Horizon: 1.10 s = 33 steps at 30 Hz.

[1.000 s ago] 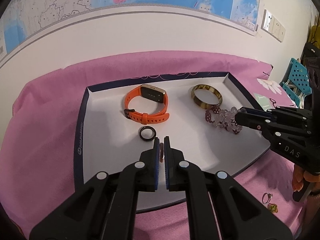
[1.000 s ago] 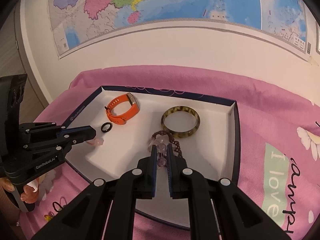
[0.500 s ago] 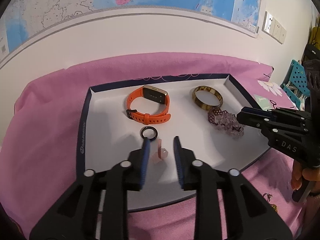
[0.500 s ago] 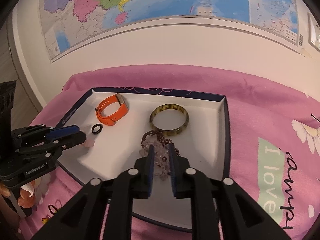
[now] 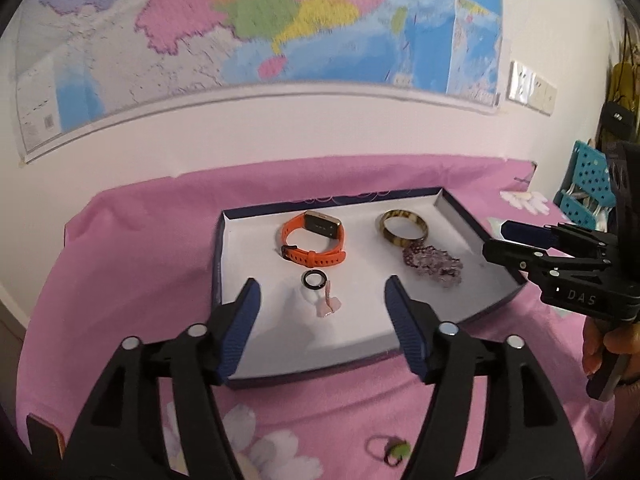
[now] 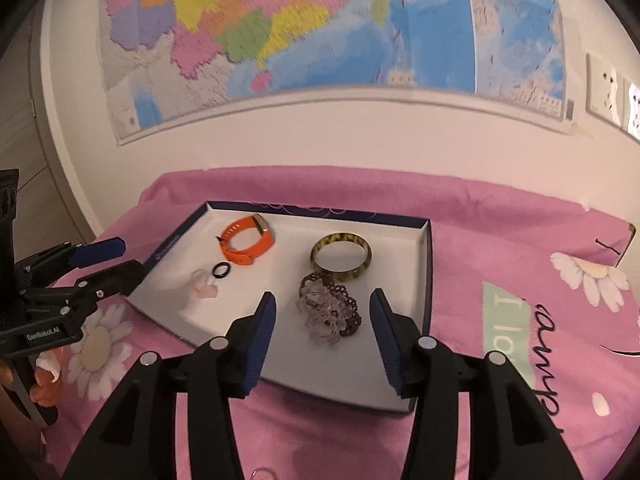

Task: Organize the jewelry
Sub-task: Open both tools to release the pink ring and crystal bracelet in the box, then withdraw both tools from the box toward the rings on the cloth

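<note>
A white tray with a dark blue rim (image 5: 224, 256) (image 6: 428, 264) lies on a pink cloth. In it are an orange watch (image 5: 314, 240) (image 6: 248, 242), a tortoiseshell bangle (image 5: 402, 228) (image 6: 341, 256), a black ring (image 5: 314, 279) (image 6: 221, 270), a small pink piece (image 5: 329, 306) (image 6: 206, 289) and a heap of purple and clear beaded bracelets (image 5: 434, 263) (image 6: 329, 310). My left gripper (image 5: 322, 300) is open and empty, back from the pink piece. My right gripper (image 6: 322, 314) is open and empty, back from the beads.
A small ring with a green stone (image 5: 394, 450) lies on the cloth in front of the tray. A map hangs on the wall behind. Teal perforated baskets (image 5: 584, 184) stand at the far right. The cloth has flower prints and lettering (image 6: 516, 320).
Both grippers have opened and drawn back and up from the tray. The left let go of the pink piece, the right let go of the beaded bracelets; both now lie in the tray.
</note>
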Each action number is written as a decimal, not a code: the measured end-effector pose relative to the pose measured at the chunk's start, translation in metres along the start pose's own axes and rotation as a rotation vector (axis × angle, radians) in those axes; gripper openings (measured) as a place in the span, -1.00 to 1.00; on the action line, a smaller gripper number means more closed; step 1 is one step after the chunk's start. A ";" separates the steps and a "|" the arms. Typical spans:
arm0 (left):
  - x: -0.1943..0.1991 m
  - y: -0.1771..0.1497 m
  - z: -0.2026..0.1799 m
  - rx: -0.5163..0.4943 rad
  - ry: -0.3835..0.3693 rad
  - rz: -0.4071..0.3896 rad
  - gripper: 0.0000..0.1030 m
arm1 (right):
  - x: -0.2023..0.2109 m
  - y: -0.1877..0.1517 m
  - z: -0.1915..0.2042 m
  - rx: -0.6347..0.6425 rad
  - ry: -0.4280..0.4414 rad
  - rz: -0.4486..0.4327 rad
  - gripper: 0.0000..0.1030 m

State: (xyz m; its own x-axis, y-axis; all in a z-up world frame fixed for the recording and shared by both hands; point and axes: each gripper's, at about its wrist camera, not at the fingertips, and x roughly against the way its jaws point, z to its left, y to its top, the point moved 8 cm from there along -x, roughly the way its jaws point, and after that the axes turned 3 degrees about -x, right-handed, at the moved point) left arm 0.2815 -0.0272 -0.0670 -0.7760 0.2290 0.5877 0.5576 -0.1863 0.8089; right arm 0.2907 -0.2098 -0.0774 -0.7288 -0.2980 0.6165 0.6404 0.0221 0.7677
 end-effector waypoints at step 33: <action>0.063 -0.113 -0.048 -0.097 -0.090 0.092 0.31 | 0.056 -0.124 0.027 0.076 0.052 0.175 -0.05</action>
State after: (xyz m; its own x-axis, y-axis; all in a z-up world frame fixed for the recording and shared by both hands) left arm 0.1556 -0.0373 -0.1223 -0.6909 0.2901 0.6622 0.5912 -0.3005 0.7485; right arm 0.1639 -0.2035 -0.1327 -0.5931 -0.3319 0.7335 0.7346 0.1498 0.6617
